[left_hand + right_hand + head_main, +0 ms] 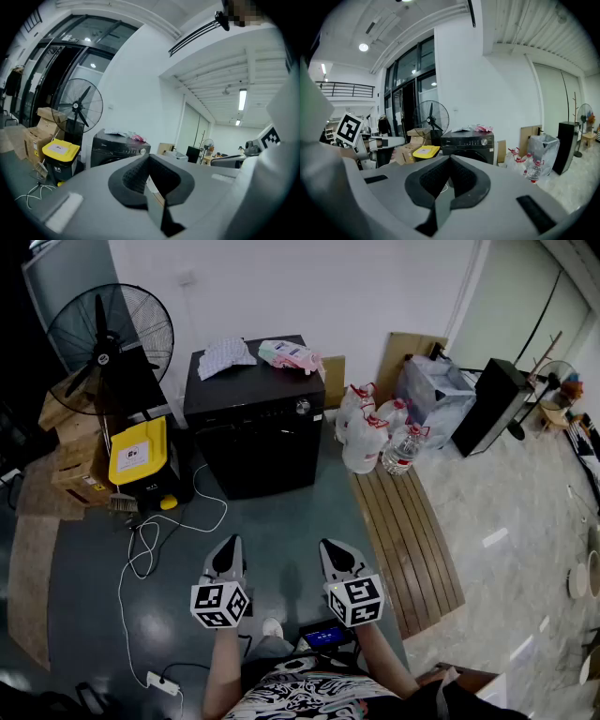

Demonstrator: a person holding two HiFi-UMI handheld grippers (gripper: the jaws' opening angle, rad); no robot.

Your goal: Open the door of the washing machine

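Observation:
A black front-loading washing machine (248,418) stands against the far wall with its door closed; a silver knob (303,407) shows on its panel. It also appears in the left gripper view (117,149) and the right gripper view (469,144). My left gripper (228,550) and right gripper (334,550) are held side by side well short of the machine, both shut with nothing between the jaws. In their own views the jaws (148,161) (450,161) meet tip to tip.
Cloths (227,355) and a pink packet (292,354) lie on the machine. A standing fan (108,338), a yellow-lidded bin (141,454) and cardboard boxes (70,448) are to its left. Water jugs (366,437) and a wooden slat mat (405,540) are right. A white cable (141,554) trails on the floor.

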